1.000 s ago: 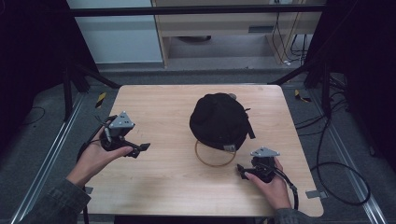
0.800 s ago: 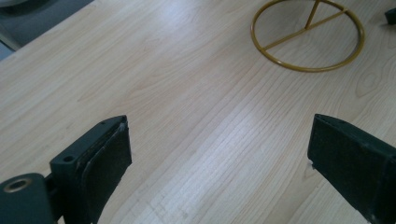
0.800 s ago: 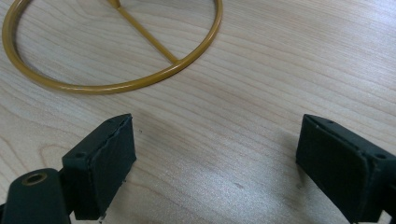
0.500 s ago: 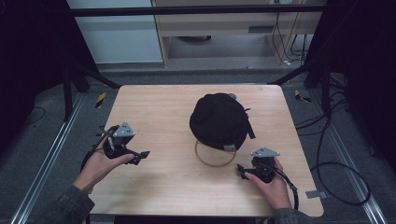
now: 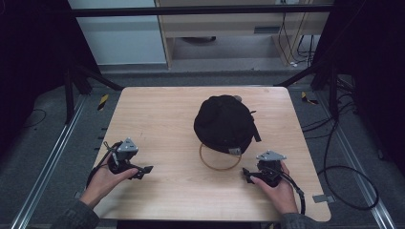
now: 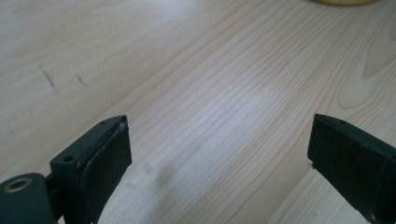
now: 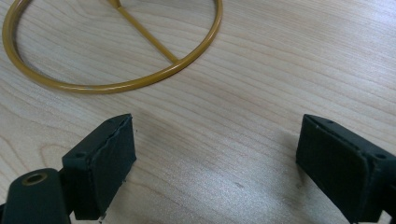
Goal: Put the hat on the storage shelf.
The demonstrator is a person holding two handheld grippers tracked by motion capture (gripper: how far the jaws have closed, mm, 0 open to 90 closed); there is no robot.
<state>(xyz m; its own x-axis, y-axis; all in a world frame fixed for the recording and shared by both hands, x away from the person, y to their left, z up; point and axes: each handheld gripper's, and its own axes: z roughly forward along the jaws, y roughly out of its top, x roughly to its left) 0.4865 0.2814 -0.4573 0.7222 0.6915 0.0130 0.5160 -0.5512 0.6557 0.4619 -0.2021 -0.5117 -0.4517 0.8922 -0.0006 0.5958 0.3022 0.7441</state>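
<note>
A black cap [image 5: 223, 123] sits on a stand whose gold ring base [image 5: 220, 161] lies on the wooden table [image 5: 162, 114]. My left gripper [image 5: 142, 171] is held low at the front left, jaws pointing right. In the left gripper view it [image 6: 219, 126] stands open over bare wood, nothing between the jaws. At the front right, my right gripper [image 5: 247, 175] points left toward the ring. The right gripper view has it [image 7: 215, 122] open and empty, with the gold ring [image 7: 112, 84] and its centre bar just ahead.
The table's front edge runs just behind both hands. A cable [image 5: 293, 188] trails from the right gripper over the front right corner. Dark floor, metal frame rails [image 5: 52, 157] and cables surround the table. A sliver of the yellow ring [image 6: 343, 2] shows in the left gripper view.
The left hand has drawn its gripper back toward the front left edge of the table and lower. The right gripper and the cap have stayed put.
</note>
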